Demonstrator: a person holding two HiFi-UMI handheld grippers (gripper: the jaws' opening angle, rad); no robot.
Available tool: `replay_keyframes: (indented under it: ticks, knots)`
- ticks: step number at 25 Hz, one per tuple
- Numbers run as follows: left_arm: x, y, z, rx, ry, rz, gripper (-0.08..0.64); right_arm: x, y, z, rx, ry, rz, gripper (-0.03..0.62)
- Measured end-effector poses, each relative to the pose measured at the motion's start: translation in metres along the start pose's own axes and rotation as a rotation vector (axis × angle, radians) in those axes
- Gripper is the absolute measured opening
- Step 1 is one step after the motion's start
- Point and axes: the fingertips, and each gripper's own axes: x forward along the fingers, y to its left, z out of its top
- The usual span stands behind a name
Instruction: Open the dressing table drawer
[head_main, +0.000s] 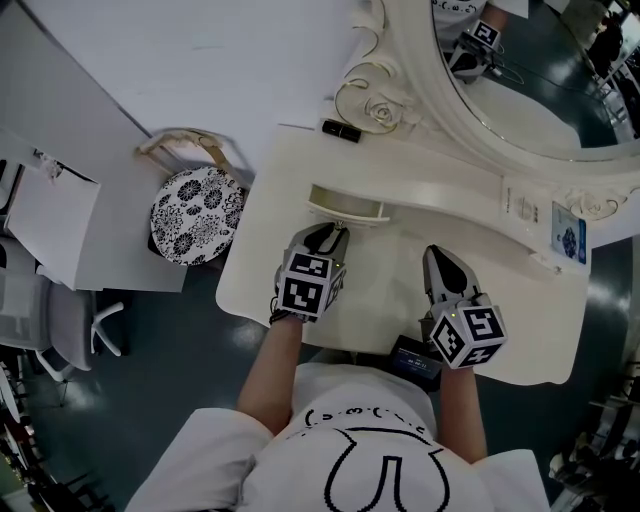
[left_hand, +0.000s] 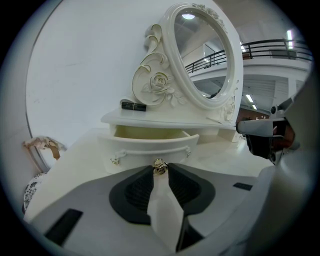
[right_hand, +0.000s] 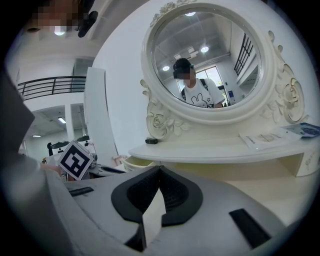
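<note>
The small cream drawer (head_main: 345, 203) under the dressing table's mirror shelf stands pulled out, its empty inside showing (left_hand: 150, 133). Its round gold knob (left_hand: 160, 167) sits pinched between the tips of my left gripper (left_hand: 160, 170). From the head view the left gripper (head_main: 336, 228) reaches straight to the drawer front. My right gripper (head_main: 438, 256) hovers over the tabletop (head_main: 260, 270) to the right, apart from the drawer, its tips together (right_hand: 159, 170) and nothing between them.
A big oval mirror (head_main: 520, 90) in a carved frame rises behind the shelf. A black tube (head_main: 341, 130) lies on the shelf's left end, leaflets (head_main: 568, 232) on its right. A patterned stool (head_main: 197, 214) stands left of the table. A black device (head_main: 415, 360) rests at the front edge.
</note>
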Motion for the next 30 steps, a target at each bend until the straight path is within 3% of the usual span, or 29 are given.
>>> replay_keyframes:
  ticks: [30]
  knots:
    - [-0.029, -0.010, -0.023, -0.012, -0.011, 0.007, 0.124, -0.016, 0.025, -0.012, -0.005, 0.011, 0.087, 0.017]
